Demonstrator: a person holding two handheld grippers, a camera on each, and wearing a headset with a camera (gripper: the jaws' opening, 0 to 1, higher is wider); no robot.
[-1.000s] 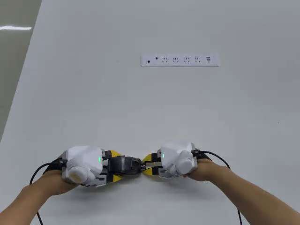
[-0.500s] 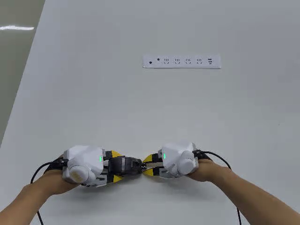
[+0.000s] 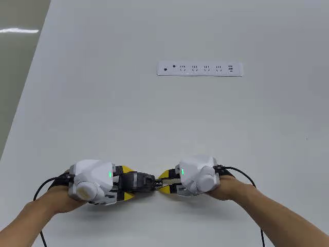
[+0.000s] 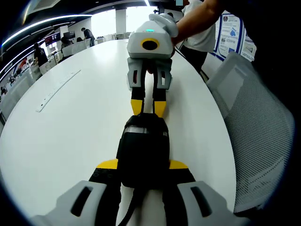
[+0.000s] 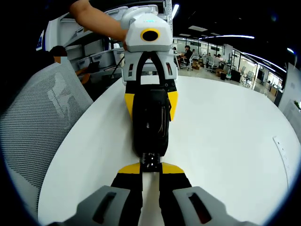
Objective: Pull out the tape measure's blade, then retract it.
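The left tool (image 3: 126, 182) is clamping the boxy black tape measure (image 3: 139, 181) on the smooth white desk (image 3: 154, 118), well short of the power strip (image 3: 199, 68); the right tool (image 3: 163, 181) is pinching its metal blade tip (image 5: 151, 161).

Head cam: high up, looking forward and down over the table (image 3: 154, 118), power strip (image 3: 199, 68) at mid-distance. Left gripper cam: low over the table, close on the tape measure (image 4: 142, 150), facing the right hand-held gripper (image 4: 148, 108). Right gripper cam: same line, opposite direction, facing the left hand-held gripper (image 5: 150, 106). All three views share the tape measure.
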